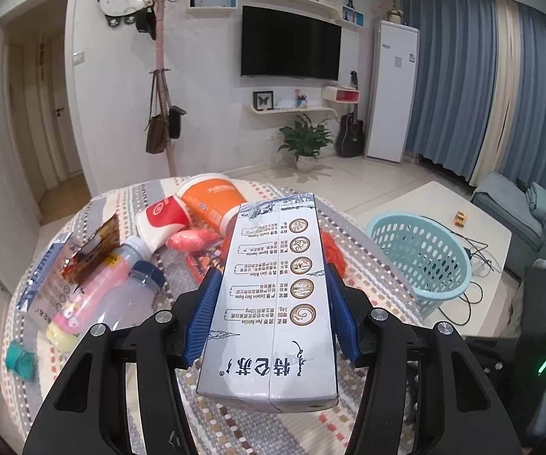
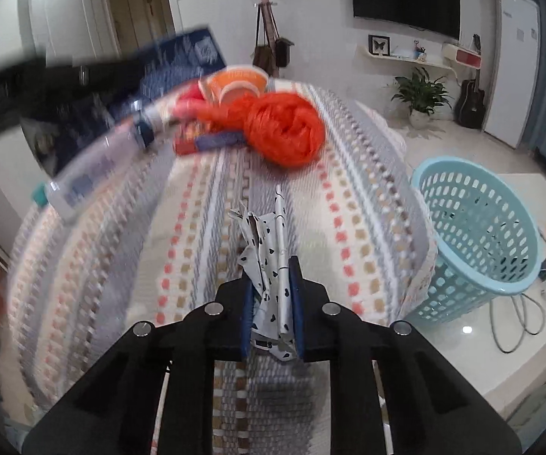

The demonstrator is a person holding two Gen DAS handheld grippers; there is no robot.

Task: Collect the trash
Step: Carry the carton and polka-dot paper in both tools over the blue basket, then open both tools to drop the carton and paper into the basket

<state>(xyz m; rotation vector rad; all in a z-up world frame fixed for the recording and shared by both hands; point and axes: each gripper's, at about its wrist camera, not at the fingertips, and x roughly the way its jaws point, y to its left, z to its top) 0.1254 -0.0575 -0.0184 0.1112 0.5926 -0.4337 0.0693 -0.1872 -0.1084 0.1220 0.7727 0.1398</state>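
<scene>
- Trash lies scattered on the round table (image 1: 235, 428) under a woven, striped cloth: an orange tub (image 1: 212, 199) on its side, a red-and-white paper cup (image 1: 164, 216) just beside it, a pink sausage-shaped wrapper (image 1: 191, 240), a pink bottle (image 1: 98, 284) and a clear bottle with a blue cap (image 1: 136, 295) lying side by side at the left.
- A brown snack packet (image 1: 92, 250) rests on top of the pink bottle, over a second flattened carton (image 1: 43, 280) at the table's left edge.
- The left gripper (image 1: 273, 313) is clamped on a white milk carton (image 1: 273, 303), blue pads pressing its two long sides; the carton sits raised above the cloth, its length pointing away from the camera.
- The right gripper (image 2: 273, 303) is clenched on a crumpled white wrapper with black spots (image 2: 269, 261), which sticks out forward between the pads.
- A bundle of orange plastic netting (image 2: 284, 129) sits farther back on the table, touching a red-and-blue packet (image 2: 212, 142).
- A light-blue perforated basket (image 2: 477, 235) stands on the floor just beside the table's right edge, well below the tabletop.
- The right wrist view is motion-blurred at the left, so the objects there are hard to make out.
</scene>
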